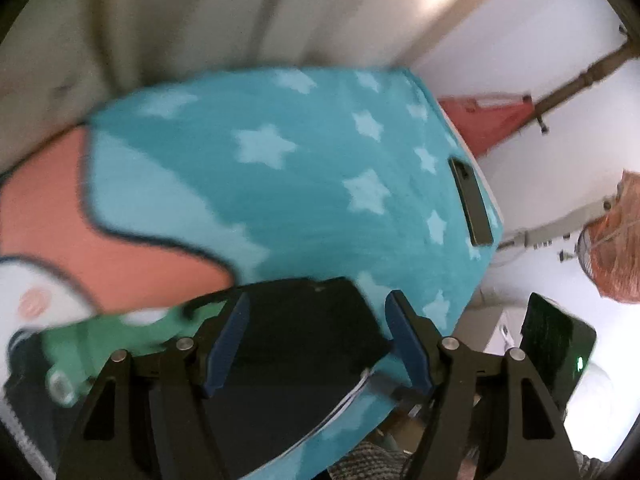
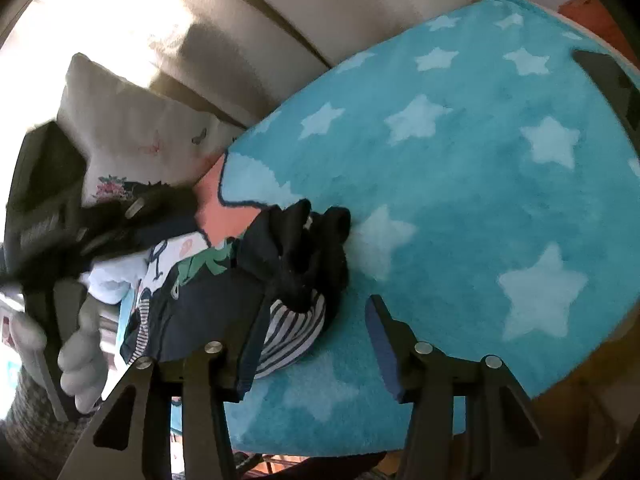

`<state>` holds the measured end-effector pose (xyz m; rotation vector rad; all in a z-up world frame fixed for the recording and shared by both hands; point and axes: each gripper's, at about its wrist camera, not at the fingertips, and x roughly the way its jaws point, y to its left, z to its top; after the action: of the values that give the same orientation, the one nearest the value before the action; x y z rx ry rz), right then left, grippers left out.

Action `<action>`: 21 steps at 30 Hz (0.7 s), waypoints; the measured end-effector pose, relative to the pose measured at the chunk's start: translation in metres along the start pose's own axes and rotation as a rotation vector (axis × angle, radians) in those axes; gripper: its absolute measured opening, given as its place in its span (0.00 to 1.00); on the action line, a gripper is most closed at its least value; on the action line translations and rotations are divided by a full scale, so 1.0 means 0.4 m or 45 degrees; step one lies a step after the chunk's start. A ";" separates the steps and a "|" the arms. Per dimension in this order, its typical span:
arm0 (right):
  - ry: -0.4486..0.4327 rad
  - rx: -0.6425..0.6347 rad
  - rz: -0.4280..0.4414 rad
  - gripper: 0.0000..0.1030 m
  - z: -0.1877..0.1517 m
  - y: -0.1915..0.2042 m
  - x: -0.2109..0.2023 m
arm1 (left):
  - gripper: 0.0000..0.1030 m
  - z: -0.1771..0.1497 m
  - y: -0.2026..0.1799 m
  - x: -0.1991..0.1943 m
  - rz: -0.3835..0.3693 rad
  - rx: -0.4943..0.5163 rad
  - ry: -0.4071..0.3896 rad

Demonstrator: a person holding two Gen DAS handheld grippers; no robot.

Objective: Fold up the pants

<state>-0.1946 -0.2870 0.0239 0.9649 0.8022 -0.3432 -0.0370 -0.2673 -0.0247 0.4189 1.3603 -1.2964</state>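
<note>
The dark navy pants (image 2: 216,300), with a striped lining and a green print, lie bunched at the left of the teal star blanket (image 2: 460,184). My right gripper (image 2: 316,344) is open just above the blanket, its left finger beside the striped cuff (image 2: 292,328). In the left wrist view my left gripper (image 1: 320,344) is open over a flat dark part of the pants (image 1: 304,332) at the blanket's (image 1: 312,184) near edge, holding nothing. The left gripper also shows blurred at the far left of the right wrist view.
A dark phone (image 1: 470,204) lies at the blanket's far right edge; it also shows in the right wrist view (image 2: 612,84). A floral pillow (image 2: 132,128) and a beige headboard (image 2: 360,4) stand behind. A second phone-like device (image 1: 556,344) and a person's head (image 1: 616,248) are to the right.
</note>
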 end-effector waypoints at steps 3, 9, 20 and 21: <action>0.021 -0.006 0.023 0.54 0.001 -0.002 0.024 | 0.67 0.027 -0.018 0.083 -0.007 0.025 0.109; 0.049 -0.059 0.043 0.56 -0.001 0.019 0.080 | 0.66 0.040 -0.044 0.174 0.077 0.099 0.247; 0.006 -0.155 0.046 0.22 0.016 0.081 0.069 | 0.12 0.010 0.035 0.031 -0.062 -0.049 0.065; -0.002 -0.199 0.040 0.22 0.017 0.110 0.064 | 0.12 0.004 0.045 0.016 -0.075 -0.067 0.046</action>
<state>-0.1484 -0.2664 0.0335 0.8300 0.7996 -0.2497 -0.0231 -0.2654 -0.0379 0.3706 1.4434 -1.3037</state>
